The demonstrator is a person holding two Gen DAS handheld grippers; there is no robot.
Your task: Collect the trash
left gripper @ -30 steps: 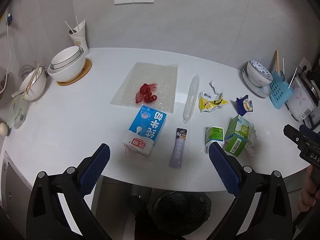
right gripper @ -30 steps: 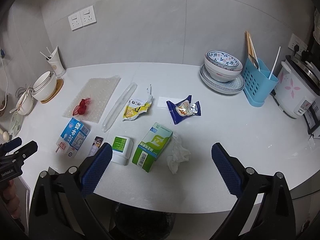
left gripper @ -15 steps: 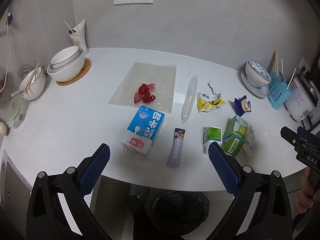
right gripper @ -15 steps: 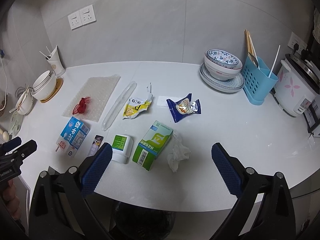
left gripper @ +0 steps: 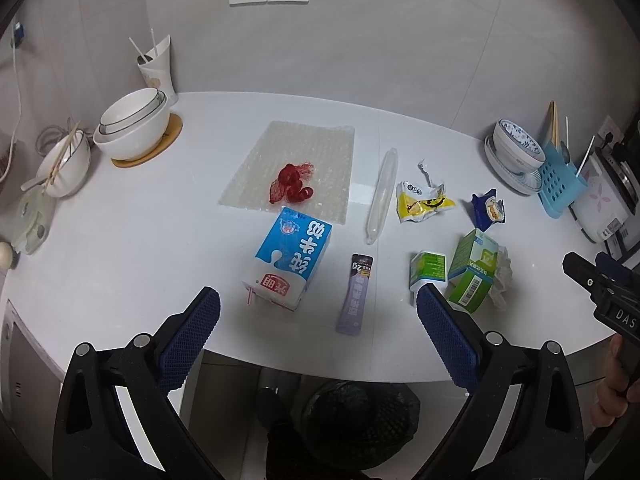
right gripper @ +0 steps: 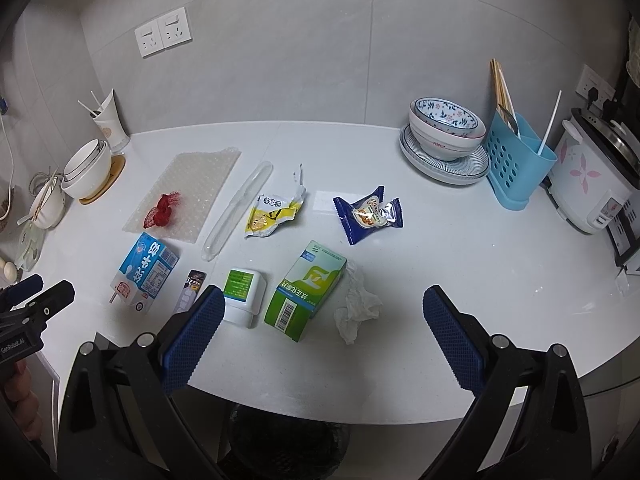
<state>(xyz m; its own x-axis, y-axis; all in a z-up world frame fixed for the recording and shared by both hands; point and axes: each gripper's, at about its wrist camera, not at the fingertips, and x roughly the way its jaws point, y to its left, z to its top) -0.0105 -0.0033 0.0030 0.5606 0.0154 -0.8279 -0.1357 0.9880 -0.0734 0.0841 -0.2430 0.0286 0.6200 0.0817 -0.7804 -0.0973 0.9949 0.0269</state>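
Nothing has been picked up yet: the left gripper [left gripper: 316,312] and the right gripper [right gripper: 322,316] are held over the near edge of the white counter [right gripper: 460,264], each with its jaws spread wide and empty. The trash is laid out around the green carton [right gripper: 306,290]: a crumpled tissue [right gripper: 356,306] touching its right side, a small white-and-green box [right gripper: 244,294] just beside its left, a blue milk carton [left gripper: 290,258] farther left, a purple sachet [left gripper: 357,294] between them. A black-lined bin [left gripper: 358,424] is seen below the counter edge. The tissue would best be pinched at its bunched middle, without the carton being nudged.
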